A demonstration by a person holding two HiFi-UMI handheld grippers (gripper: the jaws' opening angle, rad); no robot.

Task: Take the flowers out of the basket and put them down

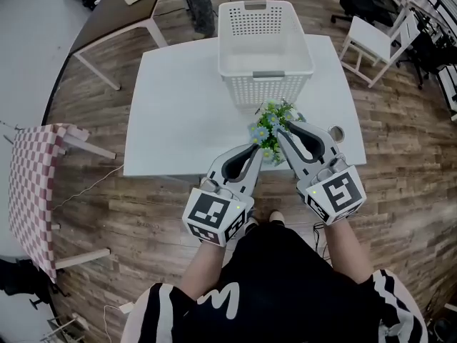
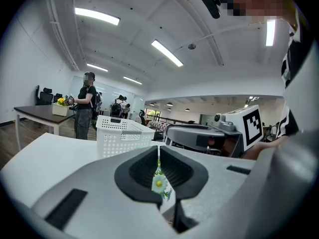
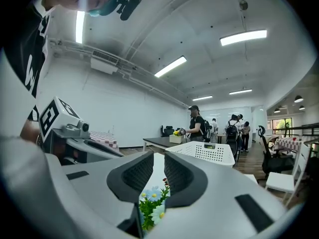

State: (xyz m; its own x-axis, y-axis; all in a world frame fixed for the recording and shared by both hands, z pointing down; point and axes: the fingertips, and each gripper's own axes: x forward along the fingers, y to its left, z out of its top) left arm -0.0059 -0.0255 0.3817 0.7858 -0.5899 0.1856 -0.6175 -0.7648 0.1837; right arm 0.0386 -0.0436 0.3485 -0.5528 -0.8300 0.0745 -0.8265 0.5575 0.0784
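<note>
**Head view.** The white perforated basket [image 1: 264,56] stands at the middle of the table's [image 1: 178,120] far edge, and nothing shows inside it. The flowers [image 1: 271,126] are already out, over the right half of the table between the basket and the near edge. The left gripper [image 1: 255,148] and right gripper [image 1: 283,129] come in over the near edge and meet at the bunch from either side. I judge this is to keep the loose sprays together while they are carried. A small round object [image 1: 335,133] sits close to the right edge, just beside the flowers, so a set-down there would be cramped. The left half of the table is bare and offers far more room.

**Left gripper view.** The jaws stand almost together, leaving only a slit. A green stem runs up through the slit and a white daisy [image 2: 158,184] shows at its foot, so this gripper seems to pinch one stem. The basket stands beyond and to the left, well apart.

**Right gripper view.** The jaws are narrowly apart. Blue and white blooms with leaves [image 3: 152,205] fill the lower part of the gap and reach both inner faces, so I judge a light grip on the bunch. The basket wall lies ahead and to the right, with bare tabletop in between.
</note>
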